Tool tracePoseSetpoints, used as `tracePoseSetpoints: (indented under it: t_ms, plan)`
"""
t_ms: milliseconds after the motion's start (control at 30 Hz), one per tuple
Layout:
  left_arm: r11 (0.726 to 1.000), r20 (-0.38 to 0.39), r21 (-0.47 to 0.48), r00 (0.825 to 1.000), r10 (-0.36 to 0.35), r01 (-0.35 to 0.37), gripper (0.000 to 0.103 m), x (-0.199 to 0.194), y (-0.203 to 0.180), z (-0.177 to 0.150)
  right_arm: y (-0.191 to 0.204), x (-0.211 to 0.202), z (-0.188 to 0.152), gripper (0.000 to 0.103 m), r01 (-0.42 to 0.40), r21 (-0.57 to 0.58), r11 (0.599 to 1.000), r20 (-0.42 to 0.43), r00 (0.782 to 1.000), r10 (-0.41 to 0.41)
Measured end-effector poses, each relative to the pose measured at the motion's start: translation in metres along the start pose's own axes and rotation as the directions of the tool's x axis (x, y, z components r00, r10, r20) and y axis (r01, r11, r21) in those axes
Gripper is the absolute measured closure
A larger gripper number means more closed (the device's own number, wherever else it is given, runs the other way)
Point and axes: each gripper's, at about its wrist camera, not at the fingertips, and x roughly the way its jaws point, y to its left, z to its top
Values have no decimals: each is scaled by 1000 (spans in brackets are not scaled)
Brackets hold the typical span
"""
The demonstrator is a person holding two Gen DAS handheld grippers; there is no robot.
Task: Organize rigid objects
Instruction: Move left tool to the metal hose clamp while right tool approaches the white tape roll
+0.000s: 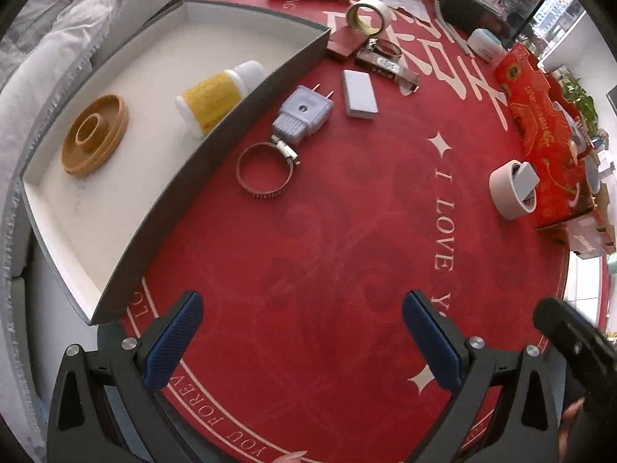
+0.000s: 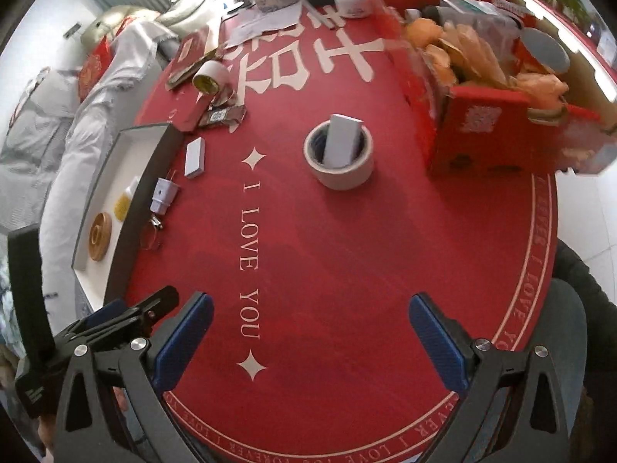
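Both grippers hang low over the near edge of a round red table [image 1: 327, 250], each with its blue-padded fingers spread wide and nothing between them. The left gripper [image 1: 302, 341] sits just right of the near corner of a shallow grey tray [image 1: 181, 208] with a white floor. The right gripper [image 2: 310, 343] is over the "I LOVE YOU" lettering, with the left one's black frame showing at its lower left.

Two things lie inside the tray: a tan wooden disc [image 1: 94, 141] with a raised ring in its centre, and a white bottle [image 1: 219, 96] with a yellow label, lying on its side against the tray's right wall.

Just outside that wall, on the cloth, a metal hose clamp [image 1: 264, 169] lies flat, its screw touching a grey plug [image 1: 302, 114] whose two prongs point away from the camera. Just beyond the plug is a small flat grey box [image 1: 360, 94]. Farther back a roll of tape [image 1: 366, 17] stands on a red card, with a second clamp [image 1: 385, 48] and a dark wrapped bar [image 1: 387, 67] beside it; whether those two touch is hard to tell.

Well to the right, near a red gift box [image 1: 540, 127], a wide tape roll [image 2: 339, 158] lies flat with a white slab [image 2: 343, 141] standing up inside its core.
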Motion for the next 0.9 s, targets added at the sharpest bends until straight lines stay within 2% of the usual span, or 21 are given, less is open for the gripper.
tracePoseSetpoints:
  t_ms: [67,133,267,367,467,533,633,700,833,900]
  plan:
    - [1000,40,2,999,-24,23,0,-13,9,-5,15,4,9,1,22,-76,997,0,1000,-22]
    - [1000,98,6,995,-8,8,0,-28,21,-10,37,11,22,1,49,-180,983,7,999,-49]
    - [996,180,-82,983,45,-30,0,-47,63,-21,83,39,50,1,43,-297,954,-32,998,-55]
    - [986,190,-165,980,60,-28,0,-53,89,-26,121,66,63,1,68,-372,926,-38,995,-88]
    - [980,171,-199,984,54,-19,0,-50,99,-26,157,95,69,1,146,-444,884,0,987,-163]
    - [979,163,-205,985,53,-18,0,-49,102,-25,171,114,70,1,143,-465,874,-20,985,-172]
    - [980,151,-198,988,37,-7,0,-45,102,-24,180,138,67,2,151,-493,857,-76,974,-215]
    - [982,151,-187,988,31,-2,0,-44,99,-22,172,136,67,1,161,-466,870,-92,969,-228]
    - [989,157,-146,987,15,8,0,-42,86,-21,138,127,49,1,140,-438,888,-213,943,-254]
    - [992,153,-124,988,-4,23,0,-40,75,-20,120,117,27,1,120,-463,878,-266,926,-267]
